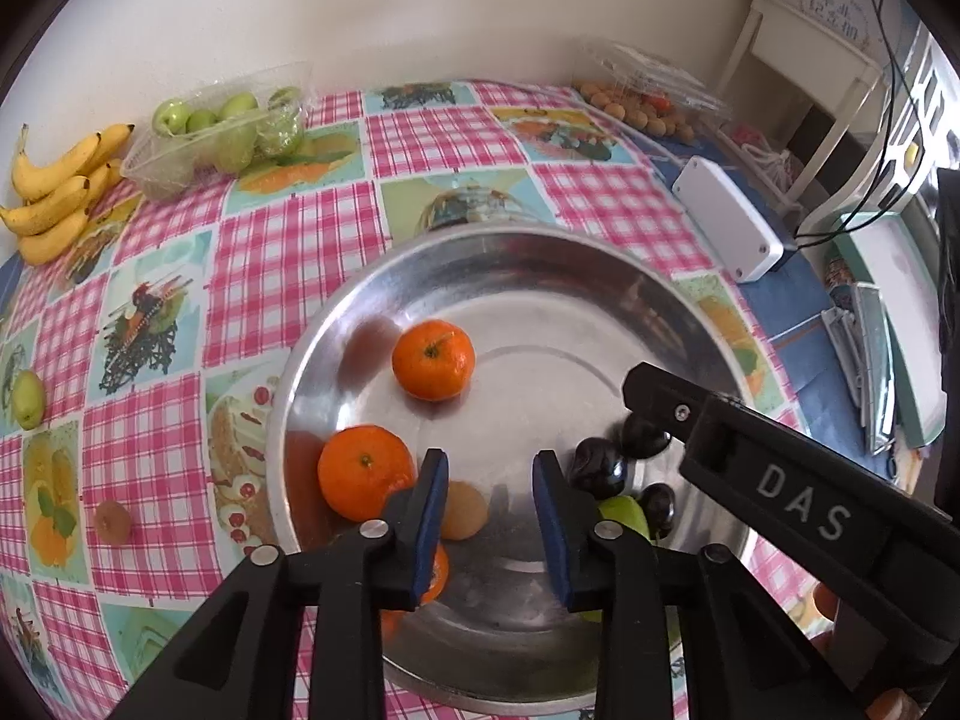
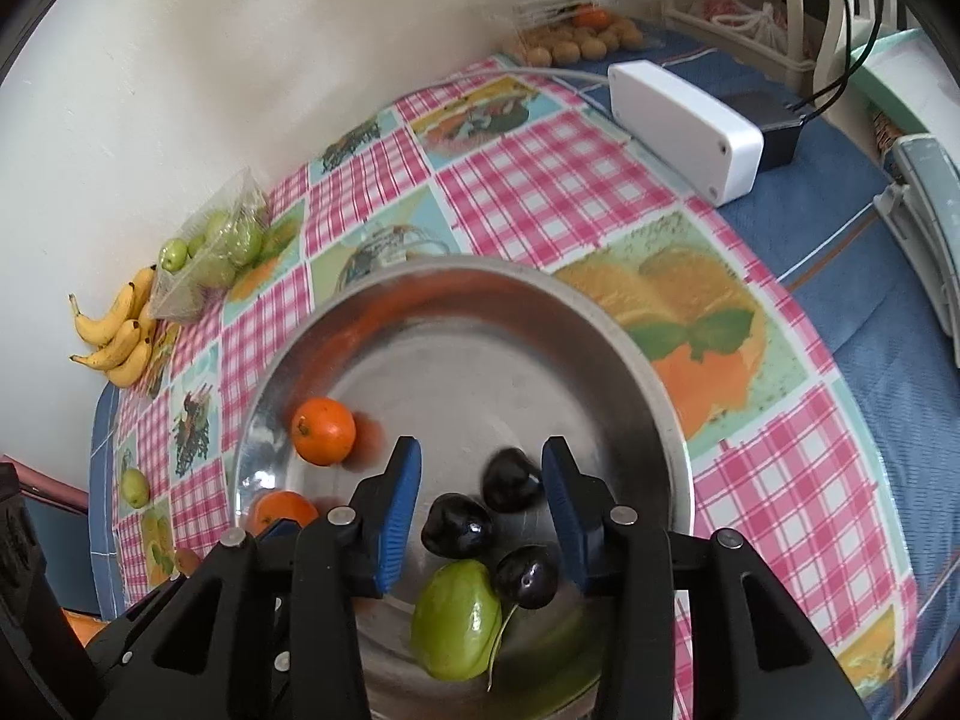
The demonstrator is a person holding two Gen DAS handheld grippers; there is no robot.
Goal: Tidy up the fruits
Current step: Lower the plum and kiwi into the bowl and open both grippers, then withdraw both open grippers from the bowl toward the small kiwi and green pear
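Left wrist view: the left tongs stand spread wide over the lower centre of a round metal tray, blue pads apart and holding nothing. On the tray lie an upper mandarin at mid-frame, a nearer mandarin touching the left pad's outer side, a small brown fruit just behind that pad, and dark cherries beside a green fruit at the lower right. The right tongs' black body enters from the right edge above the cherries. On the checked tabletop, a banana bunch occupies the upper left, next to a clear box of green fruits; a single green fruit sits at the left edge, and a white box lies at the upper right. Right wrist view: the right tongs are likewise wide open and empty, poised over three cherries that lie between the pads; one green fruit sits below them at the bottom centre, touching the lowest cherry. A mandarin rests at the tray's left side.
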